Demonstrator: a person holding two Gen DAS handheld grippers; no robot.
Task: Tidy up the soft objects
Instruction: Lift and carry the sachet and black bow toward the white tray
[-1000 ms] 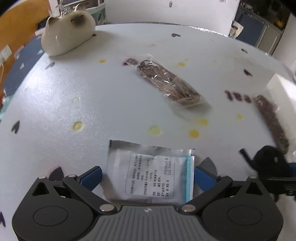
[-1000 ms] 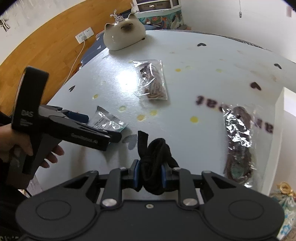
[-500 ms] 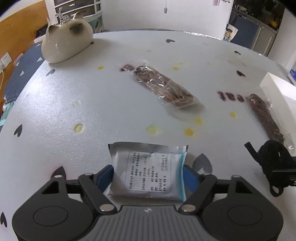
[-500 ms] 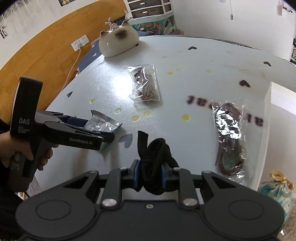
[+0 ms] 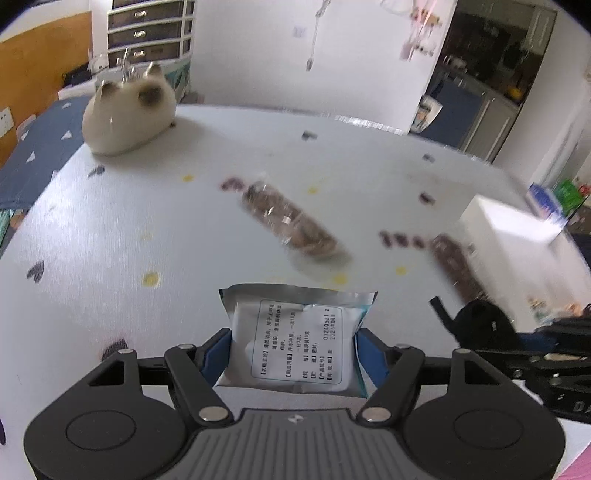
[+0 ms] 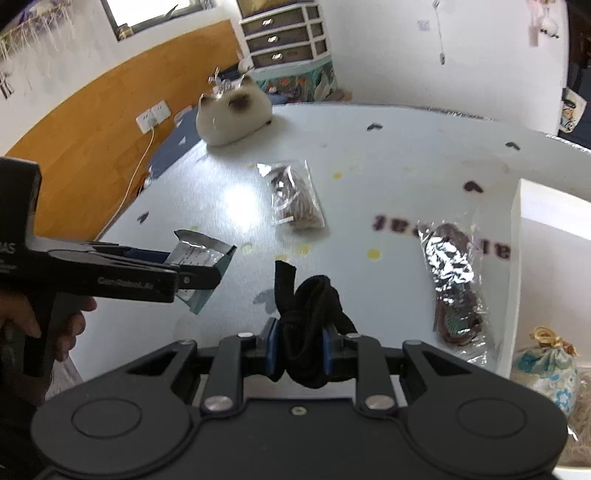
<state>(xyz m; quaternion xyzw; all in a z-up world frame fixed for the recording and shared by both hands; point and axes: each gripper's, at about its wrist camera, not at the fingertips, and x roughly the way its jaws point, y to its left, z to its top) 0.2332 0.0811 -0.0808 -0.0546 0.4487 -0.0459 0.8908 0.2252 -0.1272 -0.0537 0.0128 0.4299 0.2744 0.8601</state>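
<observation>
Fingers of left gripper [image 5: 293, 356] just closed on foil sachet [image 5: 299, 339], right gripper [image 6: 298, 349] clamping black cord bundle [image 6: 310, 325]; mid-carry, next needing a drop-off spot.

Silver sachet [image 5: 299, 343] with teal edge, black cloth bundle [image 6: 308, 325], white tablecloth [image 5: 110, 229] with yellow dots, dark hearts

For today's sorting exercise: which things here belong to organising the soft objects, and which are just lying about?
Job: silver sachet in left gripper; black cord bundle in right gripper; two clear bags of brown cord; white box.
Lying about: cat ornament; drawers.
</observation>
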